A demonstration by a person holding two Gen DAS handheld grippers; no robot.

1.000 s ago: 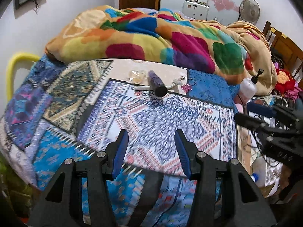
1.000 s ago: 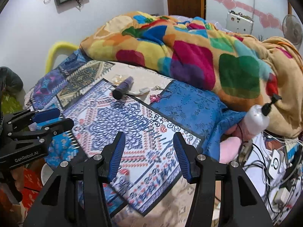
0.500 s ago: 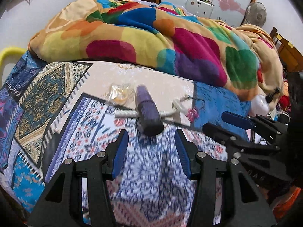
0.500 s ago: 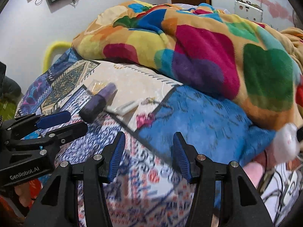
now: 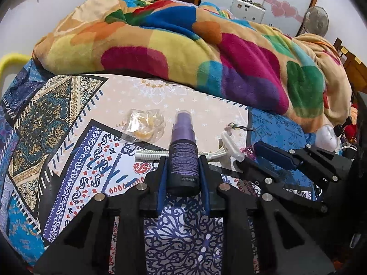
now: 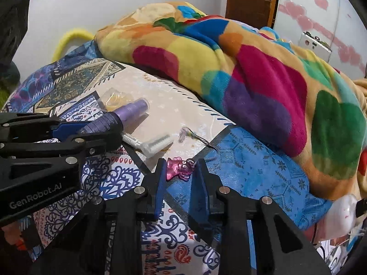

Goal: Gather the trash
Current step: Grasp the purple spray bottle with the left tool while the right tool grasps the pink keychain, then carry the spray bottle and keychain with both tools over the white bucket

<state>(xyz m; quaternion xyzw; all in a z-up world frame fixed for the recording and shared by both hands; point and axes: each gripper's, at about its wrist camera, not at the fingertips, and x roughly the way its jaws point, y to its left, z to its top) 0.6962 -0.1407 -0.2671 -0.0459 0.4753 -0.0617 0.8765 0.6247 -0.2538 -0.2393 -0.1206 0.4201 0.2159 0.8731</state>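
Note:
A purple spray bottle (image 5: pixel 183 158) lies on the patterned bedspread (image 5: pixel 75 165); my left gripper (image 5: pixel 182 160) has its blue pads on both sides of the bottle's body. The bottle (image 6: pixel 119 118) also shows in the right wrist view, inside the left gripper (image 6: pixel 101 130). A white disposable razor (image 5: pixel 213 151) lies under the bottle. A pink plastic keychain charm (image 6: pixel 180 168) lies between the pads of my right gripper (image 6: pixel 179 167), which touch it on both sides. A crumpled clear wrapper (image 5: pixel 144 127) lies behind the bottle.
A bulky multicoloured blanket (image 5: pixel 206 52) fills the far half of the bed. A white pump bottle (image 5: pixel 326 135) stands at the bed's right edge among cables. A yellow tube frame (image 6: pixel 68 37) is at the far left.
Both grippers moved forward over the bed and narrowed. The left one now has the purple bottle between its pads, the right one the pink charm.

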